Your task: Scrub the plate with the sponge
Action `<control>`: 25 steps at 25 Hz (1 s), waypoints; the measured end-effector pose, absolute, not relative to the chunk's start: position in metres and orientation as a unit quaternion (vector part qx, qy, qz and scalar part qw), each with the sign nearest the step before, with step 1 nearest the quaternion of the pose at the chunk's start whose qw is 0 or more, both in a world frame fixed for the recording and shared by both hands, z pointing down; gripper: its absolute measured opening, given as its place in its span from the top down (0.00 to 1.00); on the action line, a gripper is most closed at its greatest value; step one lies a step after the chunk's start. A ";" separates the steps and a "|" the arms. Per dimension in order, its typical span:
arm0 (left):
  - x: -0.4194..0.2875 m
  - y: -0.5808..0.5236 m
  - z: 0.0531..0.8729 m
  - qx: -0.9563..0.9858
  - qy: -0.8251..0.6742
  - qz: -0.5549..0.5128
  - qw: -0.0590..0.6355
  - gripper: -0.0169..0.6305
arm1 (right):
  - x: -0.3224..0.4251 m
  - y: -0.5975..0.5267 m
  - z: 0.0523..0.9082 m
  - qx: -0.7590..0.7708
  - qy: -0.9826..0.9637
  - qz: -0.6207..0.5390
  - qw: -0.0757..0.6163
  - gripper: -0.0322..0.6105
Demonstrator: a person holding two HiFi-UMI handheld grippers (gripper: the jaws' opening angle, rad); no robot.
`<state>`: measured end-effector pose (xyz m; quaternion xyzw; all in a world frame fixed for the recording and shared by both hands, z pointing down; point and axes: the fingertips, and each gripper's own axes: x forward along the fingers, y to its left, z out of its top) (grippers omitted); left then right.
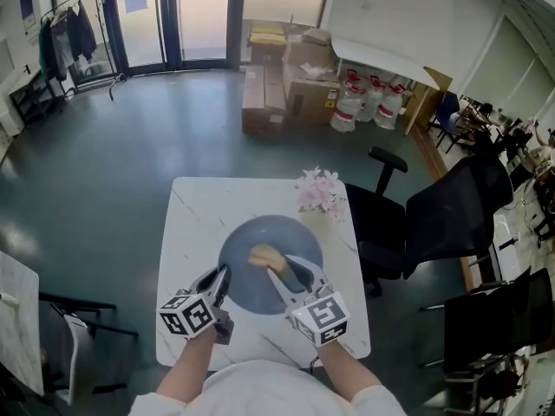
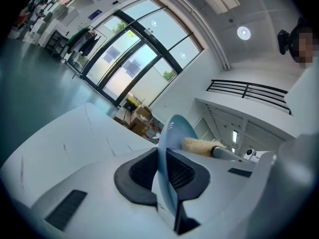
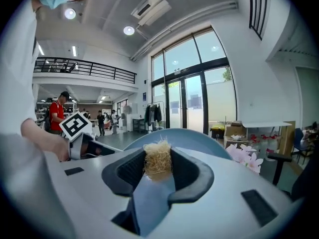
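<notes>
A round blue-grey plate (image 1: 250, 291) lies on the white marble table (image 1: 195, 224). My left gripper (image 1: 223, 277) is shut on the plate's near-left rim; in the left gripper view the rim (image 2: 173, 132) stands edge-on between the dark pads. My right gripper (image 1: 279, 272) is shut on a tan, fibrous sponge (image 1: 264, 256) that rests on the middle of the plate. In the right gripper view the sponge (image 3: 158, 163) fills the gap between the pads, with the plate (image 3: 192, 137) just beyond it. From the left gripper view the sponge (image 2: 199, 146) shows past the rim.
A bunch of pink flowers (image 1: 319, 191) sits at the table's far right corner, close to the plate. Black office chairs (image 1: 442, 219) stand right of the table. Cardboard boxes (image 1: 286, 81) are stacked farther back. A stand (image 1: 52, 328) is at the left.
</notes>
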<state>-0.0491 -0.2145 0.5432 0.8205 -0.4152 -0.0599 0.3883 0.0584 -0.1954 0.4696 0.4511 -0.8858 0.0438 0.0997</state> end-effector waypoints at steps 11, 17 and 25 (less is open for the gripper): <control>-0.056 -0.225 0.540 0.812 -0.424 -0.077 0.393 0.90 | 0.119 -0.177 0.485 0.510 -0.849 0.084 0.109 0.72; -0.058 -0.230 0.537 0.810 -0.429 -0.081 0.391 0.91 | 0.084 -0.150 0.502 0.464 -0.872 0.098 0.122 0.72; -0.050 -0.219 0.539 0.818 -0.421 -0.067 0.387 0.90 | 0.042 -0.166 0.490 0.423 -0.896 0.071 0.120 0.72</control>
